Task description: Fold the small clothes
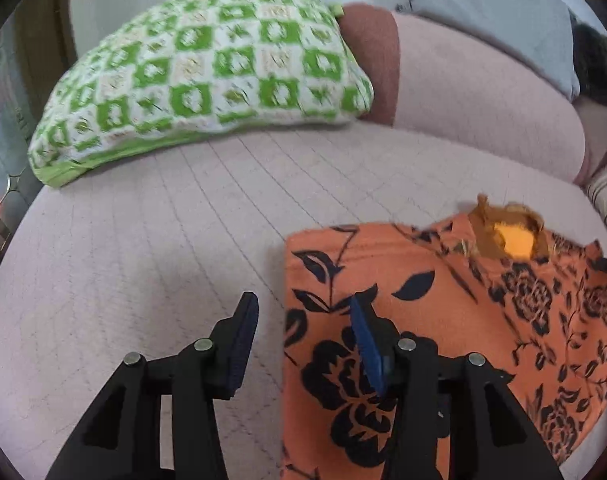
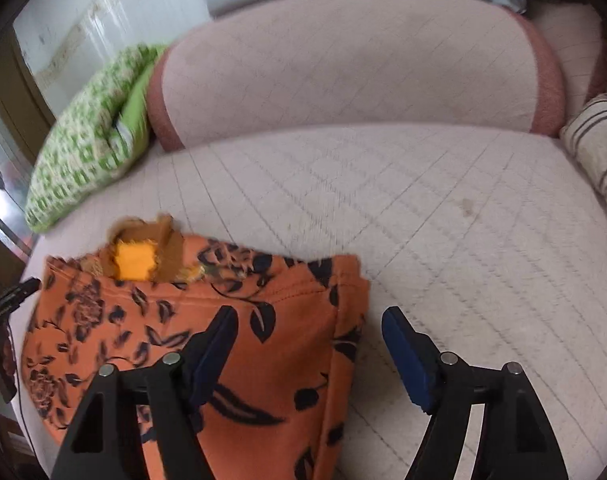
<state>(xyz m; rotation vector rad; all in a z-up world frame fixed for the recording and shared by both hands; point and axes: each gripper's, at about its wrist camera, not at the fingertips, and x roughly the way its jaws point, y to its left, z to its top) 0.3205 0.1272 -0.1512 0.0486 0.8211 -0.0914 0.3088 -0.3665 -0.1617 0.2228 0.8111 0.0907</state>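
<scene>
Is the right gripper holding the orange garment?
No. The right gripper is open, and the garment lies flat on the sofa with nothing clamped.

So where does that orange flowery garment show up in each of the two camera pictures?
Left wrist view: the orange floral garment fills the lower right, under the gripper's right-hand finger.
Right wrist view: the orange floral garment lies lower left, under the gripper's left-hand finger.
Shared landmark: the green checked pillow, upper left in both pictures, on the pale quilted cushion.
</scene>
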